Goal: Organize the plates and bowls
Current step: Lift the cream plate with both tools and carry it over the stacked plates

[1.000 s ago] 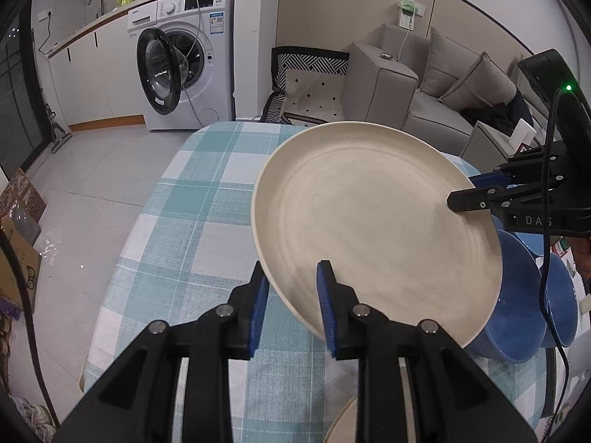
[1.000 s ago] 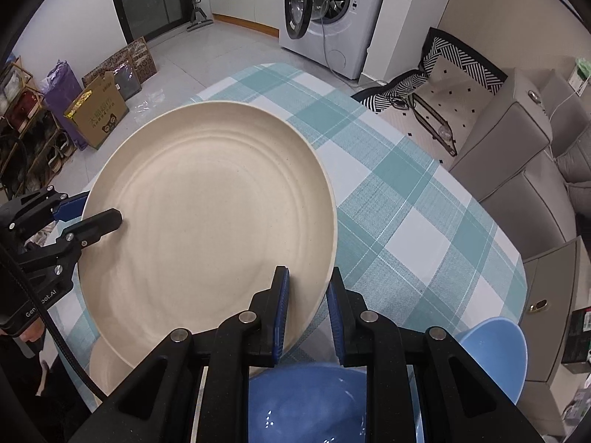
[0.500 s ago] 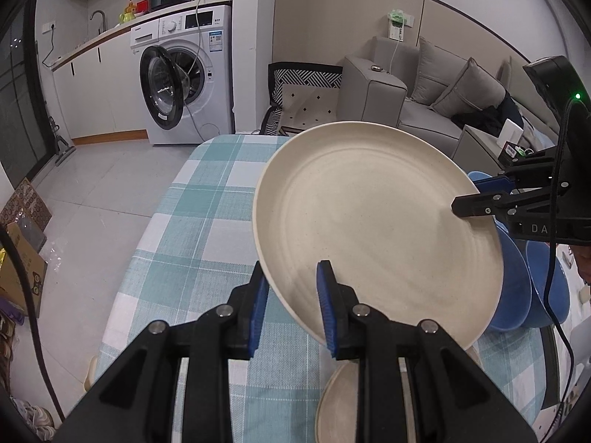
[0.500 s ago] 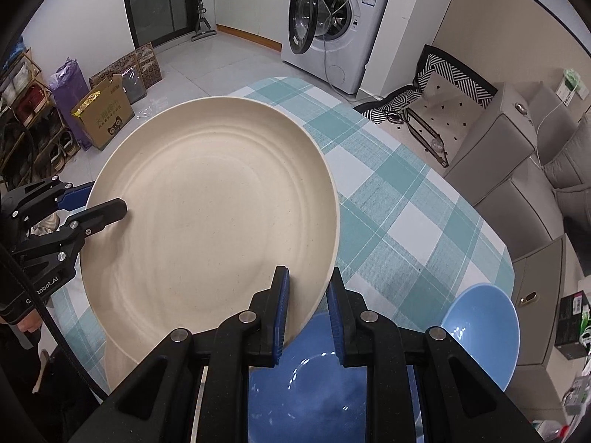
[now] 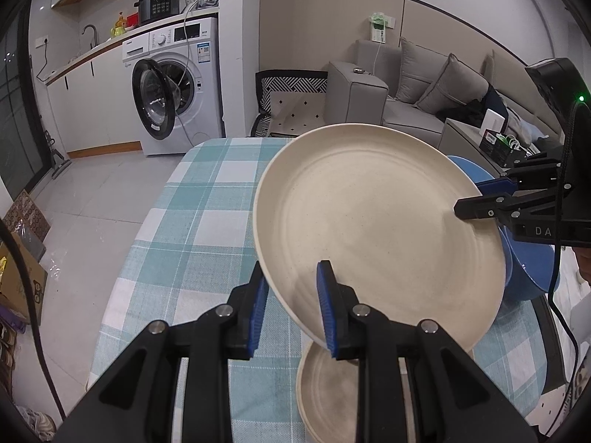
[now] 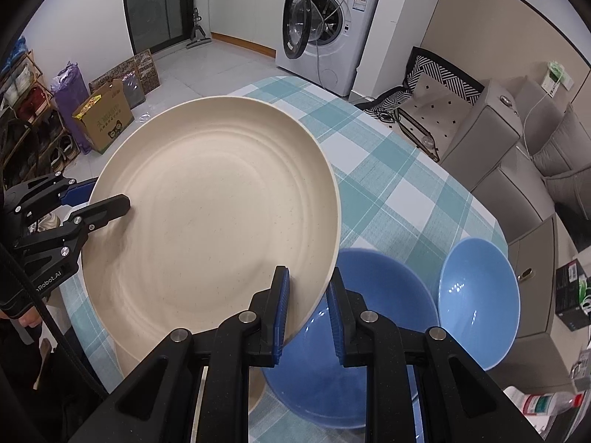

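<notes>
Plainly a two-gripper carry: cream plate held aloft by opposite rims

Judged stiff and fairly light, the large cream plate [image 5: 373, 221]: broad, shallow, matt and faintly speckled, with concentric ridges on its face. Probably less slippery than glazed ware, though breakable or at least chippable if dropped. Best taken at the rim, where the lip offers an edge to bite on; too wide and flat to be trusted to one pinch alone, hence a hold from two sides.

Gripped exactly so. Left gripper [image 5: 291, 310] pinched onto the near rim, blue pads on either side of the lip. Right gripper [image 6: 308, 313] clamped likewise on the opposite rim, with the plate's edge running between its blue pads. Seen across from each wrist camera: the other gripper's black finger lying over the far rim.

Held tilted, clear of the checked tablecloth [image 5: 192, 229], not resting on anything visible. Directly beneath the left gripper, a smaller cream plate [image 5: 328, 387] lying on the cloth. Under and just beyond the right gripper, a blue bowl [image 6: 373, 313], partly hidden by the plate's edge; a second blue bowl [image 6: 476, 302] just beside it, toward the table's edge. Risk judged greatest at the rims: any uneven pull between the two holds could lever the lip out of a pinch.
</notes>
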